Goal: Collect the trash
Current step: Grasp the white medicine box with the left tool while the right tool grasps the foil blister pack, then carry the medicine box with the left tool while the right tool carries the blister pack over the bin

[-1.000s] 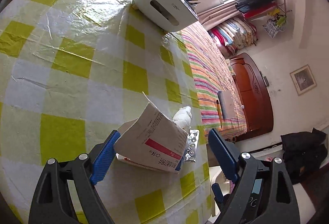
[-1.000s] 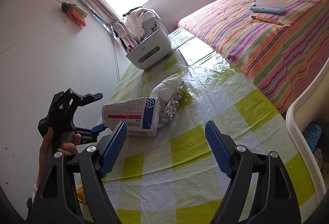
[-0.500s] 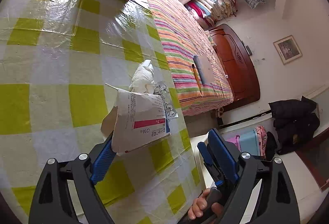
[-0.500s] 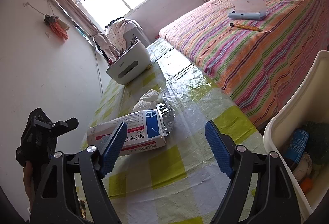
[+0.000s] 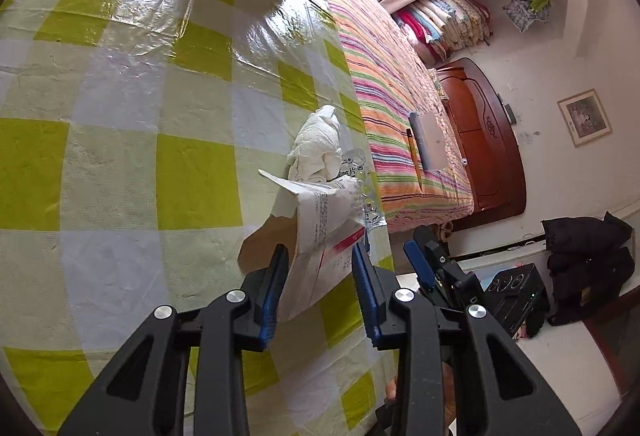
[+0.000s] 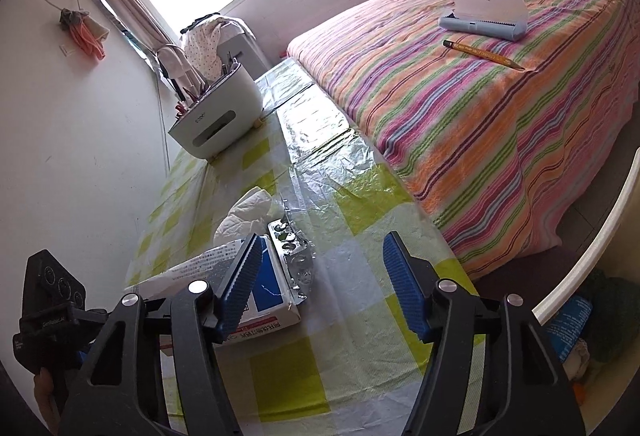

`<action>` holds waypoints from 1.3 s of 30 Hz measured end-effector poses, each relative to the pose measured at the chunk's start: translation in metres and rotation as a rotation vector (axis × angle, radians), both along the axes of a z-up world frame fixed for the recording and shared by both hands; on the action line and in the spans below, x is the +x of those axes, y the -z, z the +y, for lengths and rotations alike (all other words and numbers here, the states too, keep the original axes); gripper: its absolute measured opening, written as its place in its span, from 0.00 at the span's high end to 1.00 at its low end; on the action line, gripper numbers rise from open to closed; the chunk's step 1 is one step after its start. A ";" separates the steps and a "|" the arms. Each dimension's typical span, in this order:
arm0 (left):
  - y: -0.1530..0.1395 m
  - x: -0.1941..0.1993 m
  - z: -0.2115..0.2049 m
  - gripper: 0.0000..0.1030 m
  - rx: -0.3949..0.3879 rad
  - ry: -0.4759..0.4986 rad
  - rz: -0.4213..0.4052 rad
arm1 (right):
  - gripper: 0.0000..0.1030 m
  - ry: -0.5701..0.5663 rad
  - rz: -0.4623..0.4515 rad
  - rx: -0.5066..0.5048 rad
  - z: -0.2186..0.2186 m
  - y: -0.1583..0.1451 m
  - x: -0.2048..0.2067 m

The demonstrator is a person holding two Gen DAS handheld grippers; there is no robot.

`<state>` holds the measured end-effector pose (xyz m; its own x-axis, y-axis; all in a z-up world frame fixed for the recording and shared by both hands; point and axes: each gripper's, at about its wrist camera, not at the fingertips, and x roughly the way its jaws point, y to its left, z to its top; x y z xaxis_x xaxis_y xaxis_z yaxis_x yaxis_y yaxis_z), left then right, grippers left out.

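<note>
A crushed white medicine box [image 5: 320, 236] with red and blue print lies on the checked tablecloth. My left gripper [image 5: 320, 268] is shut on it, its blue pads pressing both sides. The box also shows in the right wrist view [image 6: 264, 288]. A crumpled white tissue [image 5: 318, 139] and a silver blister pack [image 6: 294, 248] lie just beyond the box. My right gripper [image 6: 320, 276] is open and empty, hovering over the table edge next to the box.
A white organiser box [image 6: 218, 119] with pens stands at the far end of the table. A striped bed [image 6: 480, 107] runs along the table's right side. A white bin [image 6: 592, 268] with trash inside stands at the lower right.
My left gripper has closed its jaws on the medicine box. The right gripper has moved closer along the table edge and stays open.
</note>
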<state>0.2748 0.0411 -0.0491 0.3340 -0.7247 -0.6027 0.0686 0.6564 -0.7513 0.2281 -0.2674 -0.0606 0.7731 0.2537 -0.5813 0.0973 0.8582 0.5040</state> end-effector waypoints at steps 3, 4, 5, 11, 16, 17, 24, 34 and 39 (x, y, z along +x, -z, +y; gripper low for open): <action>0.000 -0.002 -0.004 0.79 0.011 0.001 -0.008 | 0.53 -0.027 0.024 -0.012 0.002 0.004 0.012; -0.001 -0.003 -0.005 0.80 0.013 0.002 -0.014 | 0.56 -0.040 0.037 -0.012 0.003 0.005 0.016; -0.001 -0.004 -0.005 0.82 0.017 0.000 -0.018 | 0.56 -0.047 0.051 -0.017 0.004 0.007 0.020; -0.007 -0.009 -0.011 0.92 0.010 -0.001 -0.046 | 0.68 -0.075 0.104 -0.023 0.010 0.016 0.036; -0.016 -0.017 -0.013 0.96 0.008 -0.003 -0.072 | 0.69 -0.065 0.141 -0.001 0.008 0.023 0.041; -0.017 -0.018 -0.014 0.97 0.012 -0.005 -0.077 | 0.69 -0.061 0.140 0.011 0.007 0.023 0.040; -0.025 -0.031 -0.013 0.99 0.008 -0.014 -0.099 | 0.91 -0.075 0.129 0.042 0.006 0.022 0.040; -0.041 -0.050 -0.003 0.99 -0.016 -0.038 -0.149 | 0.95 -0.108 0.118 0.058 0.012 0.020 0.039; -0.051 -0.060 0.005 0.99 -0.033 -0.070 -0.185 | 0.96 -0.117 0.083 0.094 0.010 0.014 0.031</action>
